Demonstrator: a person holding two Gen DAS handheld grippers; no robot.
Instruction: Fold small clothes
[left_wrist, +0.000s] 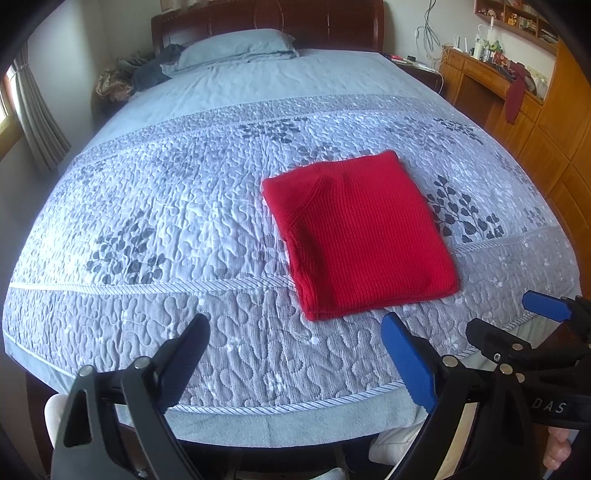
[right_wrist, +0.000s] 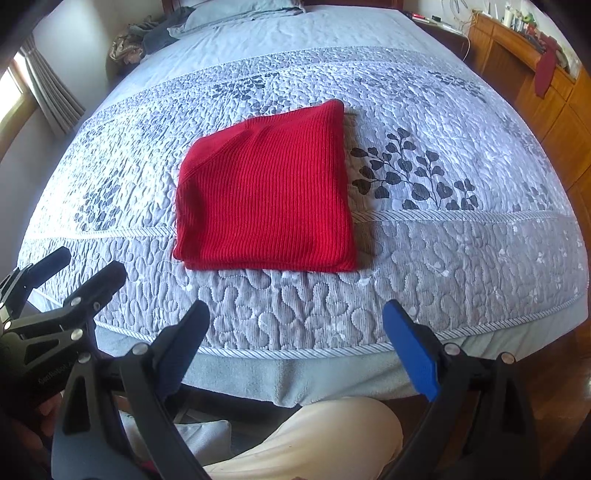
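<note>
Red knit (left_wrist: 358, 236) lies folded on the quilted bed (left_wrist: 147, 229); both claws, left (left_wrist: 295, 362) and right (right_wrist: 295, 347), gape empty; wooden cabinets (left_wrist: 535, 122) right, perhaps cluttered.

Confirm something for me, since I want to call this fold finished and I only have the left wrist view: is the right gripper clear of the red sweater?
Observer: Yes. The right gripper has its jaws wide apart with nothing between them, short of the red sweater.
Operator: Is it over the bed at all?
Observer: Only just. Its fingertips line up with the near border of the quilt.
Operator: Anything underneath it?
Observer: A knee in pale trousers shows directly below the gripper, in front of the bed.
</note>
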